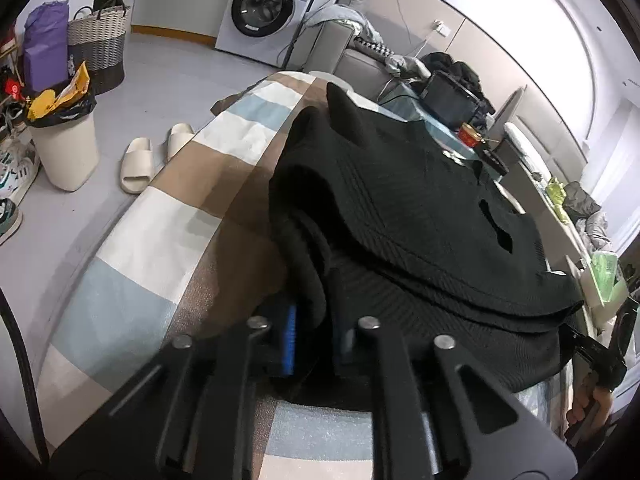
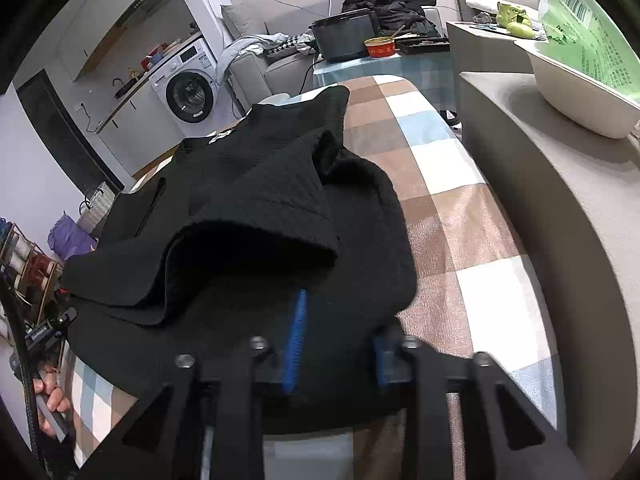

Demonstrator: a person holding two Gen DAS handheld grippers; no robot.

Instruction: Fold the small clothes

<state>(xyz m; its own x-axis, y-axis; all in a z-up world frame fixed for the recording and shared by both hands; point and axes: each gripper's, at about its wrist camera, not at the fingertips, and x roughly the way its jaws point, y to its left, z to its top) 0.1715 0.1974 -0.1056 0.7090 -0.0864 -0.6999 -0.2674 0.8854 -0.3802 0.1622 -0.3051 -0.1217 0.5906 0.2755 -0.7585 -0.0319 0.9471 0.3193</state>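
A black knitted garment point(image 1: 400, 208) lies folded over itself on a table with a checked cloth point(image 1: 168, 216). My left gripper point(image 1: 316, 340) is at the garment's near left edge, its blue pads point(image 1: 291, 336) shut on a thick fold of the black knit. In the right wrist view the same garment point(image 2: 248, 200) covers the left half of the checked cloth point(image 2: 460, 216). My right gripper point(image 2: 338, 352) is shut on its near right edge, and the fabric fills the gap between the blue pads point(image 2: 296, 344). A hand point(image 2: 48, 396) holding the other gripper shows at the lower left.
On the floor to the left are a washing machine point(image 1: 264, 8), a full bin point(image 1: 66, 148), slippers point(image 1: 138, 164) and a woven basket point(image 1: 98, 40). A grey ledge with a white bowl point(image 2: 576, 92) borders the table's right side. A side table with a black pot point(image 2: 344, 36) stands beyond.
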